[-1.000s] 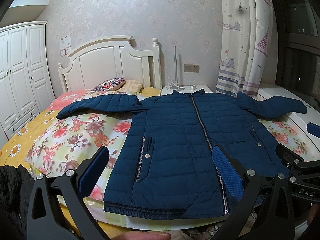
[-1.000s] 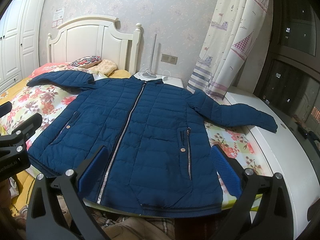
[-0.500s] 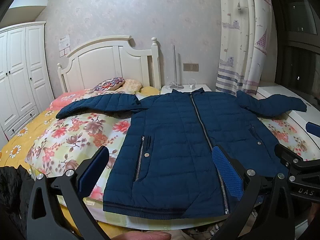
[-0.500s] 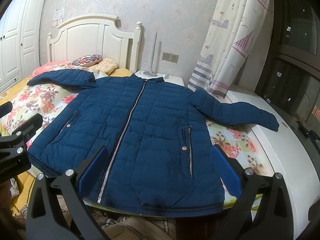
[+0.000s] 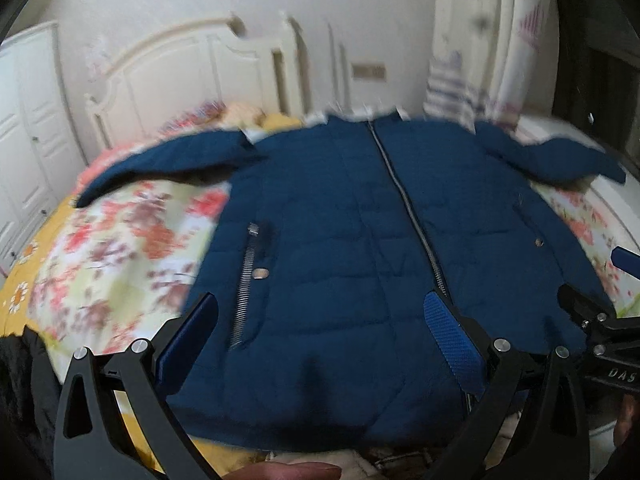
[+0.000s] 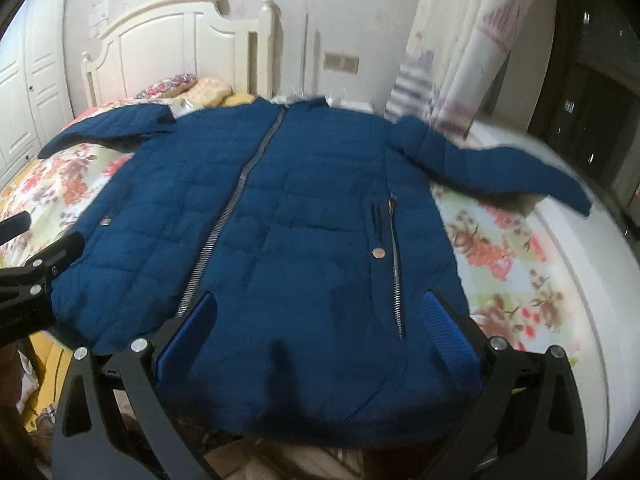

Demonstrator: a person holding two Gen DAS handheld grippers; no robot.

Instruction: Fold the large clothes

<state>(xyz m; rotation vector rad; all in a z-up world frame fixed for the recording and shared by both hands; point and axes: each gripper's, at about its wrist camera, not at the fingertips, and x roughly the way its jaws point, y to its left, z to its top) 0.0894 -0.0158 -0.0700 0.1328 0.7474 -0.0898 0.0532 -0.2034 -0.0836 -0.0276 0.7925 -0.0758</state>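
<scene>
Now my left gripper (image 5: 320,344) and right gripper (image 6: 320,340) are gaping, gripping nothing; the jacket (image 6: 304,216) hem is lying just ahead.

The bed (image 6: 520,248), under a floral cover, carries a blue quilted jacket (image 6: 304,216) spread flat, zipped, sleeves out left and right; pillows (image 6: 208,90) lie at the far headboard.

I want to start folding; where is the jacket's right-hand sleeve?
In the right wrist view, the sleeve stretches right off the jacket, over the bed's edge, below the curtain.
</scene>
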